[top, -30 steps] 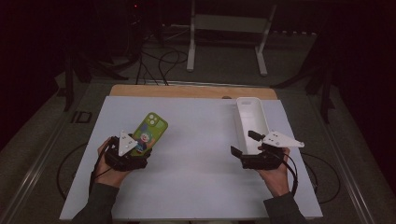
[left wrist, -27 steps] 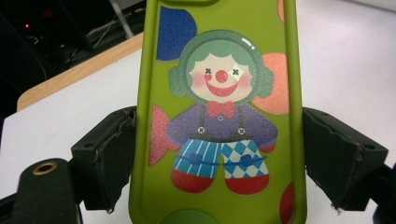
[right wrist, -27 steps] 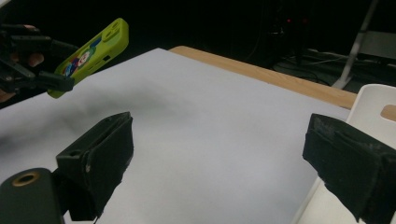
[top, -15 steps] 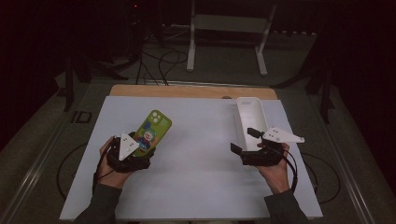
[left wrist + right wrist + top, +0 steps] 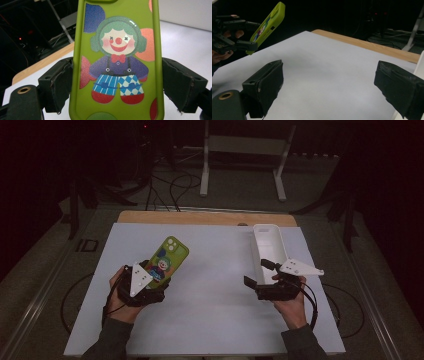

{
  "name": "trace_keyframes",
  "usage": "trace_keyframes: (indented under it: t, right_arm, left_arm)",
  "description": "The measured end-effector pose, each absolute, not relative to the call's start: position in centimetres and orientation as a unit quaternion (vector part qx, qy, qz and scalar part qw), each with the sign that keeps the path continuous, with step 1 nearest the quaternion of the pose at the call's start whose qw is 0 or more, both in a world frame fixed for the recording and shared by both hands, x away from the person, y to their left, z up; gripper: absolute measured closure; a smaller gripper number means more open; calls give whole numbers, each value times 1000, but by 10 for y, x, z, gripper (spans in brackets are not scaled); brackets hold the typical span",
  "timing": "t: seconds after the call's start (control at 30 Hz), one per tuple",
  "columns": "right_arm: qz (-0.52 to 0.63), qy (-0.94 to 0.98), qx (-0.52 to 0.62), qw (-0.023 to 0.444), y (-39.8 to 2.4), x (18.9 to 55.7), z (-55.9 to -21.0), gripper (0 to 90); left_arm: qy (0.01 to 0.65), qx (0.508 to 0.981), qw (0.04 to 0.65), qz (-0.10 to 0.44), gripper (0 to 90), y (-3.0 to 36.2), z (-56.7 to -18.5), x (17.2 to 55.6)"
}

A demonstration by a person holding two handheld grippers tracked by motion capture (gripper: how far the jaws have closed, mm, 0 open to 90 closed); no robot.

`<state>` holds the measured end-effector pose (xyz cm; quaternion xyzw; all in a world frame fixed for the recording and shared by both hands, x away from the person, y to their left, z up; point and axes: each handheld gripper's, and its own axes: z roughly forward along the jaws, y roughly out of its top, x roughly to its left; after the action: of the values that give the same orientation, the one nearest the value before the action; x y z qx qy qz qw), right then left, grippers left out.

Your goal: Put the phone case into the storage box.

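High view: left tool (image 5: 150,282) tilts phone case (image 5: 166,260) upward (gripped).

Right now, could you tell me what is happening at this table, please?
A person works with a gripper in each hand. The left gripper is clamped on the sides of a green phone case with a clown picture, holding it tilted above the white table. The right gripper is open and empty, beside a white tray.

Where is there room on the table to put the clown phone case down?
The widest bare patch is the white table between the left gripper, which holds the case, and the right gripper. The strip in front of both hands is free too. The right side is crowded by the white tray.
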<state>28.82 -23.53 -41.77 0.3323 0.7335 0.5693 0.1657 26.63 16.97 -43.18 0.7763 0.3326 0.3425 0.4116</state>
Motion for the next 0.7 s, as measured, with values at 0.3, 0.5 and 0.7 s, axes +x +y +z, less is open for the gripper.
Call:
trace_keyframes:
  t: [0.3, 0.5, 0.7]
  right_arm:
    - [582, 727, 331, 152, -234, 287, -418, 84]
    - [588, 725, 330, 143, -232, 286, -418, 83]
    - [587, 726, 331, 138, -229, 286, -418, 84]
  left_arm:
    - [313, 782, 400, 361, 164, 159, -430, 262]
    - [309, 782, 406, 359, 164, 154, -431, 261]
    - [302, 784, 409, 356, 164, 146, -429, 259]
